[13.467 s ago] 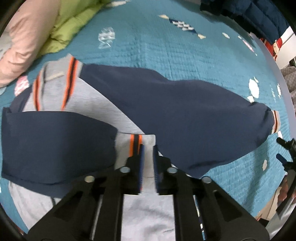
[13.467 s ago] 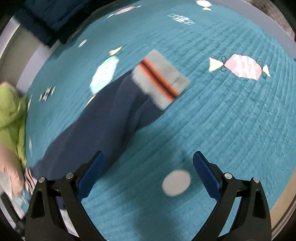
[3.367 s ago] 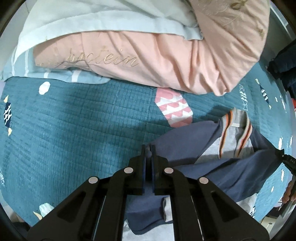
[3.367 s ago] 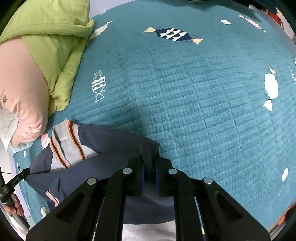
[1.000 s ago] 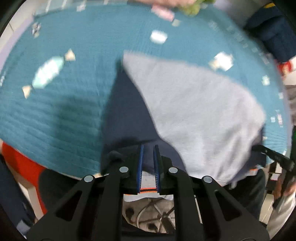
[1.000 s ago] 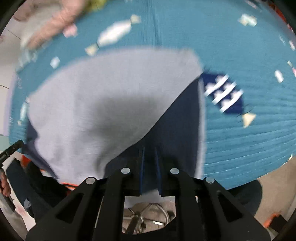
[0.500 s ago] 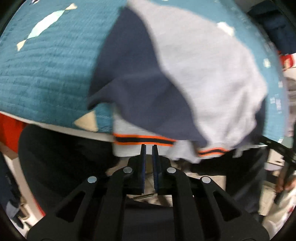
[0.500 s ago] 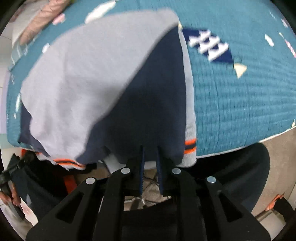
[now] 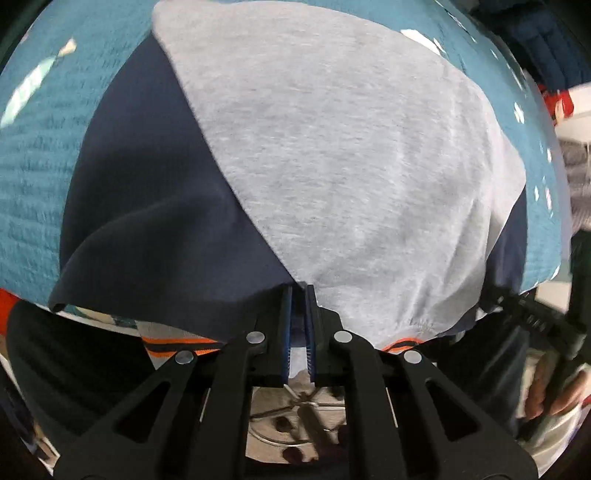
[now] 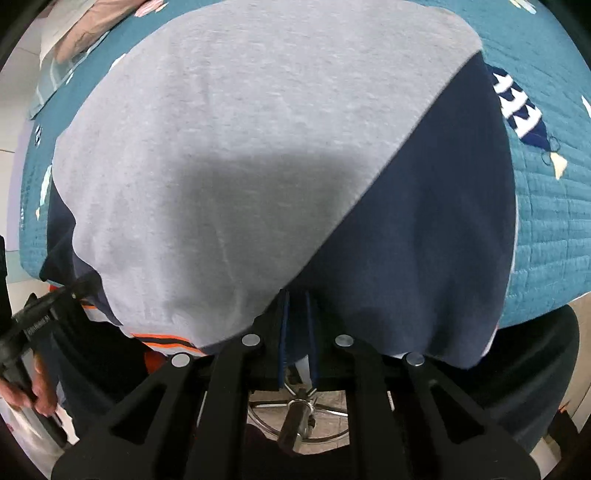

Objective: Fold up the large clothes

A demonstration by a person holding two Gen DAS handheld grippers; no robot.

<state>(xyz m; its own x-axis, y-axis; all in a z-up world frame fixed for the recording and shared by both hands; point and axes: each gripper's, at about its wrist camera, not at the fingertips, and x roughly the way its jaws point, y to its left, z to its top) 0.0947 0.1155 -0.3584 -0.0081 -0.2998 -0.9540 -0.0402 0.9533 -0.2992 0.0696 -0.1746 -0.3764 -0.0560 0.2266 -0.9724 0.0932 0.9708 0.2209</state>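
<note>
while both point steeply down, left claw (image 9: 298, 295) and right claw (image 10: 295, 299) each pinch the sweatshirt (image 9: 332, 166).

Sweatshirt (image 9: 332, 166): heather-grey body, navy sleeves (image 10: 424, 221), hem band (image 9: 177, 345) grey with orange and navy stripes. Quilt (image 10: 546, 221): teal, stitched in parallel lines, printed with a navy-and-white fish (image 10: 517, 107) with a cream tail, plus pale fish shapes. Gripper frames: black, with blue finger pads (image 9: 286, 332). Pillow (image 10: 85, 26): pink over pale blue.
</note>
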